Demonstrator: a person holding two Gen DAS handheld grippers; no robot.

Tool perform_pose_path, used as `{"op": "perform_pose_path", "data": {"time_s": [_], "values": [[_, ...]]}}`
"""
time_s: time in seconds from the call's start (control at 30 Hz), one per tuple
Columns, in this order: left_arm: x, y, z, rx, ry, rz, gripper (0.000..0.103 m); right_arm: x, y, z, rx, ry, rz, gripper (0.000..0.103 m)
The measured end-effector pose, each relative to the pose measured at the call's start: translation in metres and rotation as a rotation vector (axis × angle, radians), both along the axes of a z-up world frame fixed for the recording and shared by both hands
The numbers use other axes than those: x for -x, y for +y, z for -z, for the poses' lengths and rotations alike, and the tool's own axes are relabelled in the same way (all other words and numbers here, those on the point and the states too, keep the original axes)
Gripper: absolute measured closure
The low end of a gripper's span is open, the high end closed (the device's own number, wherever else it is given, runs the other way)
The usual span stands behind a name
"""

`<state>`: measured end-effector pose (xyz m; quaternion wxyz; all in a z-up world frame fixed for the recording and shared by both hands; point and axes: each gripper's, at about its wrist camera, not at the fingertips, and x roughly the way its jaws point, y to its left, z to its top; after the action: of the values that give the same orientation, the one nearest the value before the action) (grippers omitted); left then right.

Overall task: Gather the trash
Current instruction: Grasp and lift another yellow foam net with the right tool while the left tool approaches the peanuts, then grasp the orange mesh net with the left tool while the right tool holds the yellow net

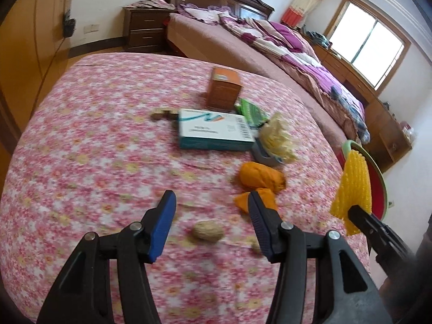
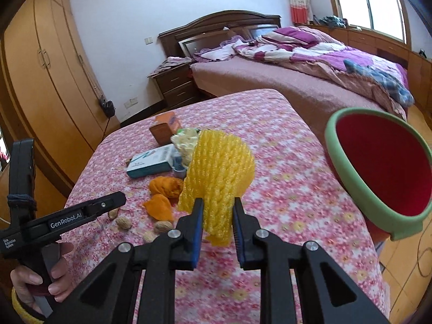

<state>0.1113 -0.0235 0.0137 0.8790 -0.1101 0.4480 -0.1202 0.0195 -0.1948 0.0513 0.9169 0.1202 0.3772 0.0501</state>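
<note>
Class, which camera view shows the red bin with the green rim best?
The right wrist view: the bin shows its whole red inside and green rim. In the left wrist view, only a sliver shows behind the yellow foam net.

I see the tablecloth pink with small white and yellow flowers. The foam net is bright yellow with a woven mesh pattern. The bin is red inside with a pale green rim. The peels are orange. One box is white and teal, another box is orange-brown. My gripper pads are blue on black arms.
</note>
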Motion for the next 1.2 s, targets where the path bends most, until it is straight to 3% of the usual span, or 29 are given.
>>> {"op": "perform_pose_path", "data": {"time_s": [0.43, 0.57, 0.7, 0.8, 0.9, 1.2], "values": [[-0.027, -0.073, 0.006, -0.105, 0.014, 0.18, 0.047, 0.006, -0.034, 0.015, -0.062, 0.024, 0.052, 0.08], [-0.038, -0.083, 0.016, -0.155, 0.036, 0.186, 0.047, 0.005, -0.042, 0.018, -0.076, 0.029, 0.072, 0.08], [-0.044, -0.083, 0.024, -0.151, 0.053, 0.164, 0.047, 0.006, -0.049, 0.02, -0.087, 0.029, 0.086, 0.08], [-0.044, -0.079, 0.024, -0.146, 0.039, 0.13, 0.054, 0.007, -0.052, 0.02, -0.099, 0.029, 0.094, 0.08], [-0.043, -0.074, 0.023, -0.129, 0.036, 0.115, 0.077, 0.01, -0.056, 0.02, -0.107, 0.025, 0.1, 0.08], [-0.018, -0.055, 0.005, -0.045, 0.002, 0.138, 0.085, 0.023, -0.06, 0.011, -0.122, -0.007, 0.11, 0.08]]}}
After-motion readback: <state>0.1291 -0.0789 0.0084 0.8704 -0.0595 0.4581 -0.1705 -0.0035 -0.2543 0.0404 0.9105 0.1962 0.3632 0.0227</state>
